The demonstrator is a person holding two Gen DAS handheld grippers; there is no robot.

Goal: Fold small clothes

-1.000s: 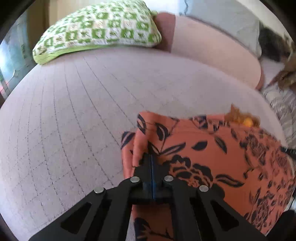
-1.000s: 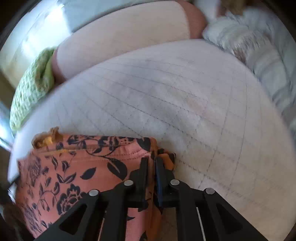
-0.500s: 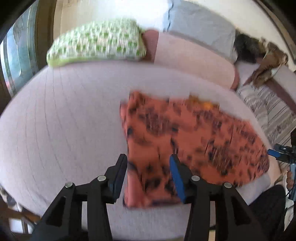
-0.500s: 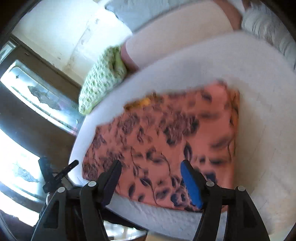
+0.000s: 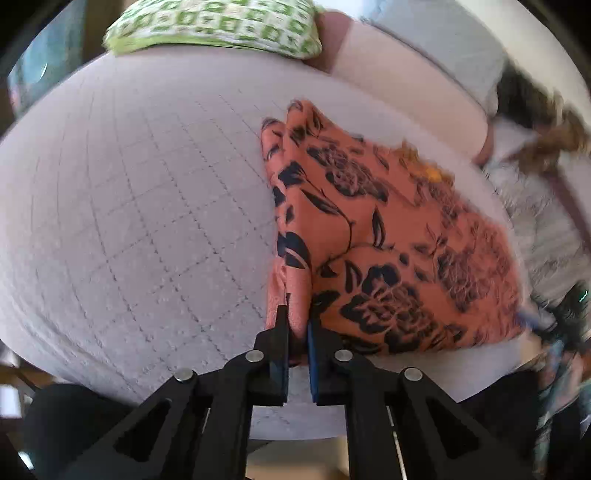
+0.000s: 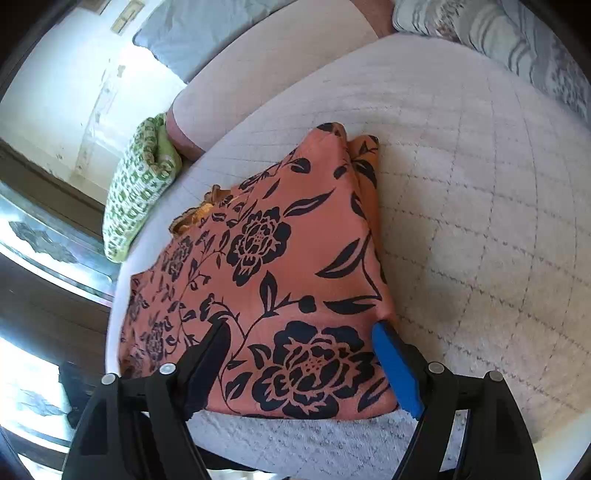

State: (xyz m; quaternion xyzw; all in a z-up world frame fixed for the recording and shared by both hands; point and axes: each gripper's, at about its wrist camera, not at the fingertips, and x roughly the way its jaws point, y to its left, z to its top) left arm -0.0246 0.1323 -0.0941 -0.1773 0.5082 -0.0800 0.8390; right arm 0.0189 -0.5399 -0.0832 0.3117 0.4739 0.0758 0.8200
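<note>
Two close, downward views; shared garment (image 5: 388,236).

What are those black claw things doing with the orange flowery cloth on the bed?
A person is folding a small orange garment with black flowers on a quilted white bed cover, using a gripper in each hand. The left gripper has just closed and is pinching the near corner of the garment. The right gripper has just been opening and hangs wide over the other near corner, its fingers not pressing the cloth. The garment lies mostly flat, already folded along one side. A green checked pillow sits behind.
</note>
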